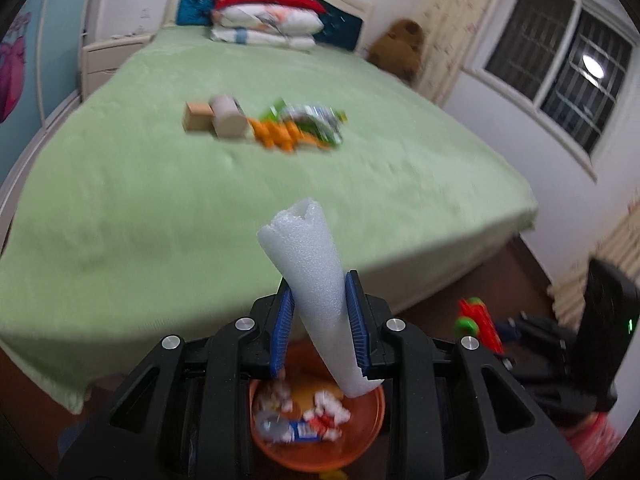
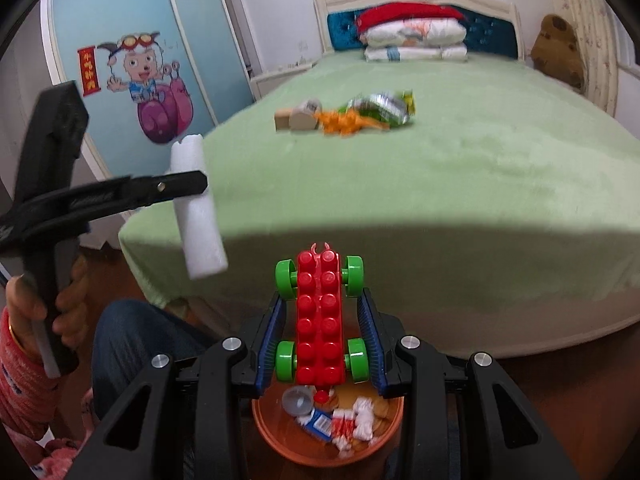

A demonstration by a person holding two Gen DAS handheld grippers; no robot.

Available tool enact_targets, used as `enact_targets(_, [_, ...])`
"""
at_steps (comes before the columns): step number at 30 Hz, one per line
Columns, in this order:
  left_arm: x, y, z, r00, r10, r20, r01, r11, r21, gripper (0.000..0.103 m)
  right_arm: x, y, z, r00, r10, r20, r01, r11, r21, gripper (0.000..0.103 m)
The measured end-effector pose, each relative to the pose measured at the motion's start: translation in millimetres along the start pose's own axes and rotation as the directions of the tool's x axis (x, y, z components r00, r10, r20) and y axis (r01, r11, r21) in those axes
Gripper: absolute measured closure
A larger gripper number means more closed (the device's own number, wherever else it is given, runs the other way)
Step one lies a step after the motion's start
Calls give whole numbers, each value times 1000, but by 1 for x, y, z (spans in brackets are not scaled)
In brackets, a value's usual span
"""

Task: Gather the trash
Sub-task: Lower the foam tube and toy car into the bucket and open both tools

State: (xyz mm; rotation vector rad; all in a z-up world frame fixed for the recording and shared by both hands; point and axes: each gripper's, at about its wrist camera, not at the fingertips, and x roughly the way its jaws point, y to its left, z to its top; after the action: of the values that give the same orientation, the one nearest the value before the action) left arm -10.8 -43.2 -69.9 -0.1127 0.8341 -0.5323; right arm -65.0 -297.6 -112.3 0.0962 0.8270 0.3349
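The left tool [image 1: 320, 316] clamps a white foam tube [image 1: 308, 276] near its middle, its lower end hanging over the orange bowl [image 1: 320, 456] of wrappers on the floor. Released while tilted, the tube could well tip over the rim. The right tool [image 2: 322, 336] grips a red block car [image 2: 320, 320] above the same bowl [image 2: 280, 440]; dropped there, a toy joins the trash. More litter [image 1: 308, 120] waits on the bed [image 1: 160, 220].
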Motion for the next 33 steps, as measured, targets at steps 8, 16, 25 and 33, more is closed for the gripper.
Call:
enact_targets(8, [56, -5, -72, 981, 22, -195, -12, 999, 48, 77, 47, 0, -49, 986, 8, -165, -2, 999, 36, 66])
enact_targets(16, [112, 2, -115, 935, 55, -350, -37, 998, 59, 77, 88, -8, -86, 954, 2, -299, 21, 997, 74, 66])
enact_targets(25, [151, 7, -141, 884, 85, -461, -71, 996, 47, 63, 113, -13, -97, 930, -13, -368, 52, 994, 96, 65])
enact_targets(33, [152, 11, -150, 869, 107, -482, -98, 994, 44, 31, 109, -27, -99, 937, -9, -350, 61, 989, 138, 37])
